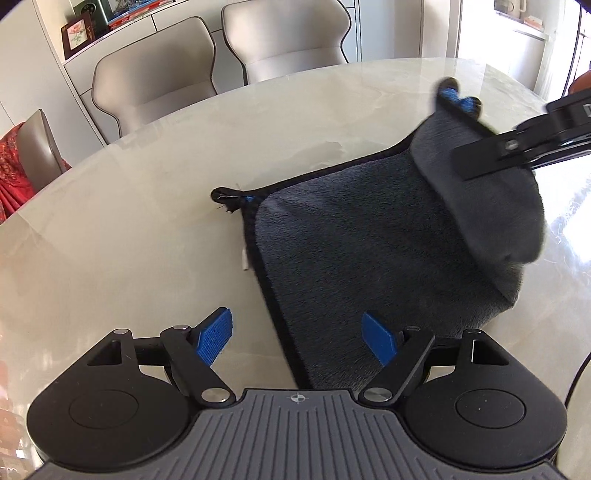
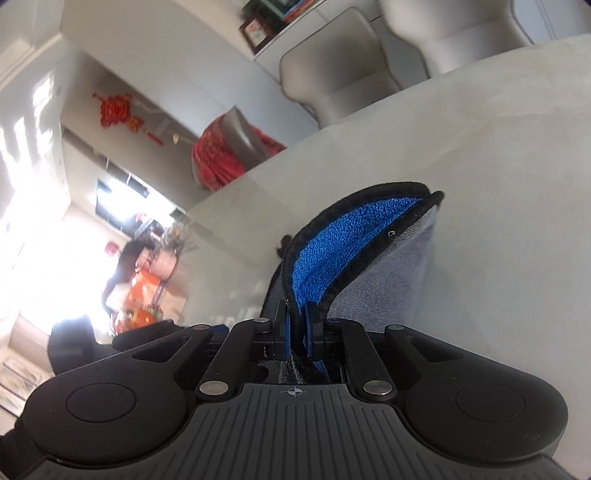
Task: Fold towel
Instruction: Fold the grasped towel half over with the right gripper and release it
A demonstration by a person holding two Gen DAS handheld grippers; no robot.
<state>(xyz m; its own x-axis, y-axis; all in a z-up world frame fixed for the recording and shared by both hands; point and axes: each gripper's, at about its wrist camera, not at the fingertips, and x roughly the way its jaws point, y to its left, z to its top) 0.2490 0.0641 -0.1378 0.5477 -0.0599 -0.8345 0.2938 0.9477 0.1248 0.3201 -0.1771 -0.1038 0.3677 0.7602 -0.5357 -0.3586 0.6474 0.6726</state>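
A grey towel [image 1: 354, 258] with a black hem and a blue underside lies on the pale marble table [image 1: 147, 240]. Its right side is lifted off the table and curls over toward the left. My right gripper [image 1: 458, 99] is shut on that raised edge; in the right wrist view its pads [image 2: 297, 328] pinch the black hem, and the blue underside [image 2: 332, 243] stands up in front. My left gripper [image 1: 299, 332] hangs open over the towel's near left edge, with nothing pressed between its blue pads [image 1: 216, 336].
Two beige chairs [image 1: 155, 85] stand at the far side of the table. A third chair with a red cloth [image 1: 14, 170] is at the left. A shelf with a framed picture [image 1: 77, 35] is behind them. Bare tabletop stretches left of the towel.
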